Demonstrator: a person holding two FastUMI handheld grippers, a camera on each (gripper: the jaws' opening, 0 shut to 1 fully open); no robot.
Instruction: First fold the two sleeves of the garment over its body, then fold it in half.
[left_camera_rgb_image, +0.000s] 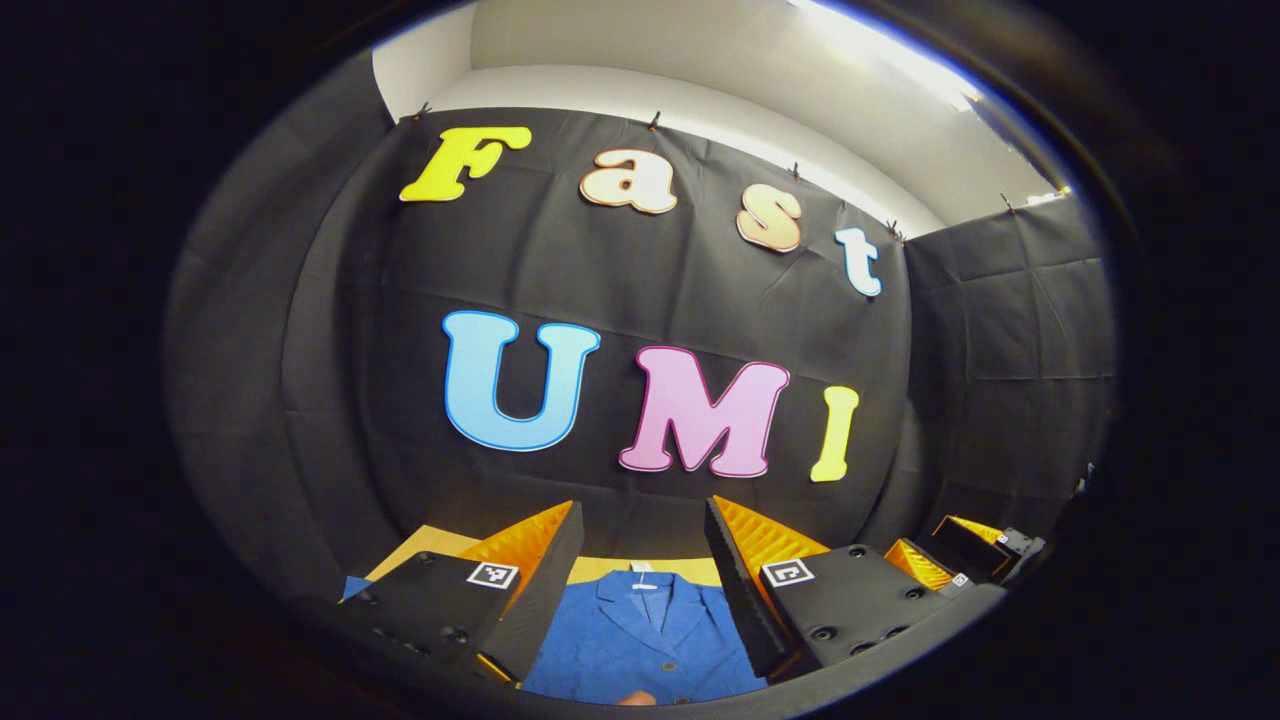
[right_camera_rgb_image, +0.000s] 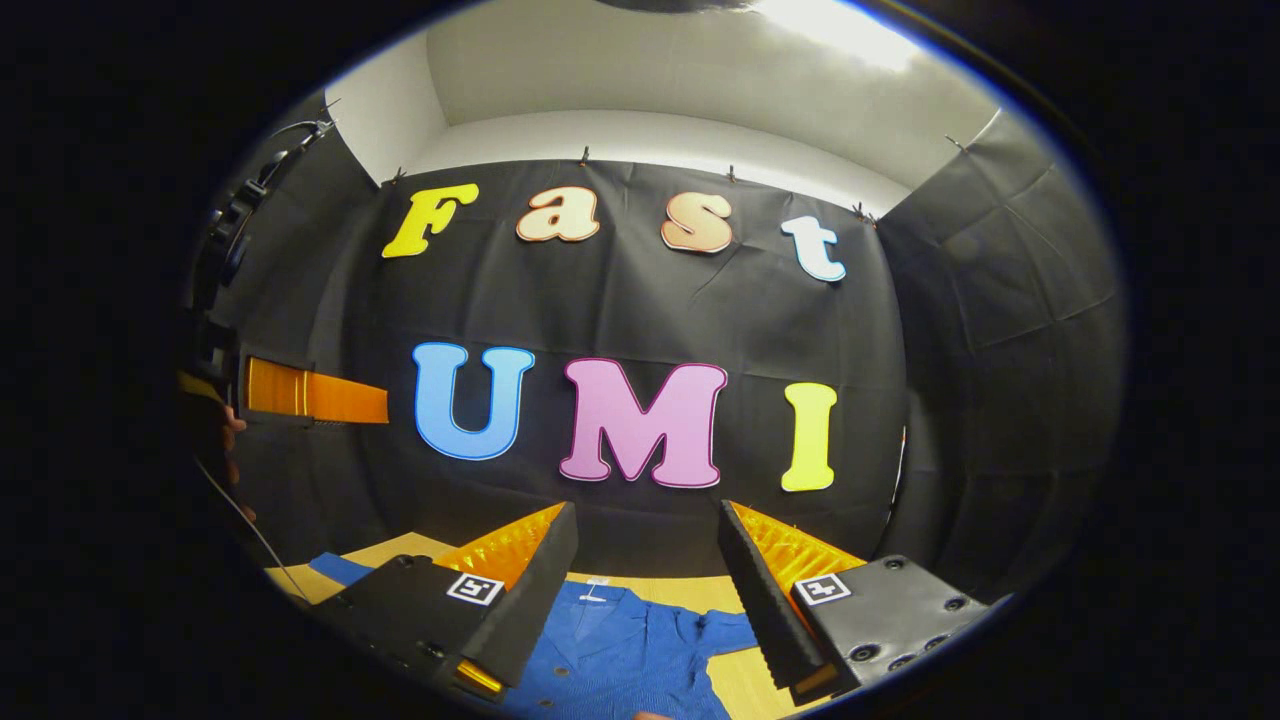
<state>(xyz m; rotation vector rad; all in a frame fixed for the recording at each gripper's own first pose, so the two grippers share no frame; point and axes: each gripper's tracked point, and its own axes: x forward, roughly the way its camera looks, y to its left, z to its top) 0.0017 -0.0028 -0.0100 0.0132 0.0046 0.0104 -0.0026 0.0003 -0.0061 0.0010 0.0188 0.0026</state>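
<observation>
currently: blue garment (left_camera_rgb_image: 645, 640) lying flat on the bench (left_camera_rgb_image: 640, 570), sleeves unfolded; left hand-held gripper (left_camera_rgb_image: 645, 590) and right hand-held gripper (right_camera_rgb_image: 650, 600) hovering above, fingers apart, holding nothing. risk: pinching both layers, dragging the body askew.

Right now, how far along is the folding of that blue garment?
Nothing looks folded yet: the blue garment lies flat on the wooden table, collar away, front buttons showing. Both the left gripper and right gripper are open above it, holding nothing. Both sleeve folds and the half fold remain.

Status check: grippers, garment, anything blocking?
Left gripper open, right gripper open, both above table. Blue garment flat, unfolded. No obstruction seen.
</observation>
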